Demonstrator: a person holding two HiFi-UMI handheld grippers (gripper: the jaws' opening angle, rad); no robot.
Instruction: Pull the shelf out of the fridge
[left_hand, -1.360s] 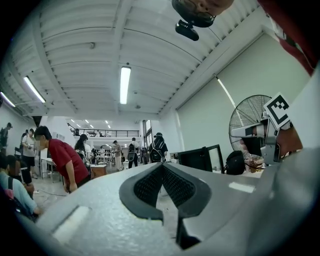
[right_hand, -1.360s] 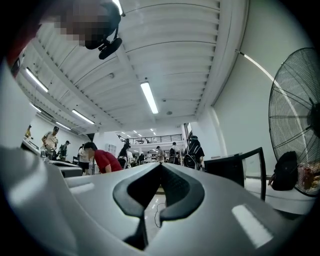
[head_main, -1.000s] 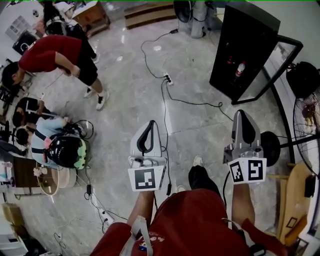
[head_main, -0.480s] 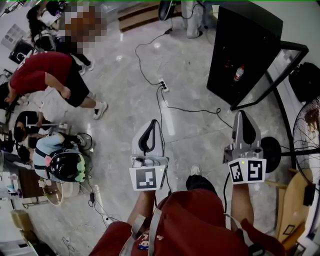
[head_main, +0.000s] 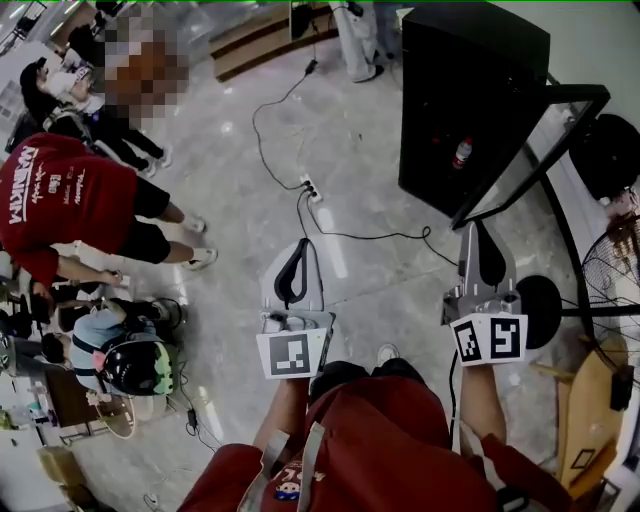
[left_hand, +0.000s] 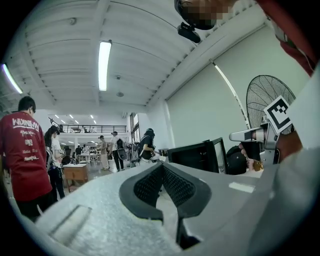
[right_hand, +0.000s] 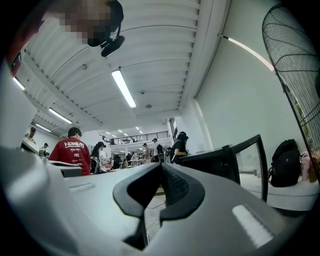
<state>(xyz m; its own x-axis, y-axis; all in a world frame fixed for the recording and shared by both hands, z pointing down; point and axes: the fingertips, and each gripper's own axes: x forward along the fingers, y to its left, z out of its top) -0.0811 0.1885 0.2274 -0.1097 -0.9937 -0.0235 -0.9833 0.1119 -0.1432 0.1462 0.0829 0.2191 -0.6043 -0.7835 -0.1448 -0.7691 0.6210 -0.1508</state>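
The fridge (head_main: 470, 90) is a black cabinet standing on the floor at the upper right of the head view, with its glass door (head_main: 530, 150) swung open. Inside it I make out a bottle (head_main: 461, 152); the shelf itself is too dark to tell. My left gripper (head_main: 298, 243) and right gripper (head_main: 470, 228) are held out in front of me, well short of the fridge, both shut with nothing between the jaws. The left gripper view shows its tips (left_hand: 161, 166) meeting and the fridge (left_hand: 197, 156) beyond. The right gripper (right_hand: 161, 165) points just left of the fridge (right_hand: 220, 160).
A power strip (head_main: 310, 188) and black cables lie on the marble floor between me and the fridge. A standing fan (head_main: 612, 270) with a round base (head_main: 540, 298) is at the right. Several people, one in a red shirt (head_main: 70, 200), are at the left.
The fridge has come closer and shifted left in the head view. The person in red has moved nearer at the left. Both grippers stay shut and held out as before.
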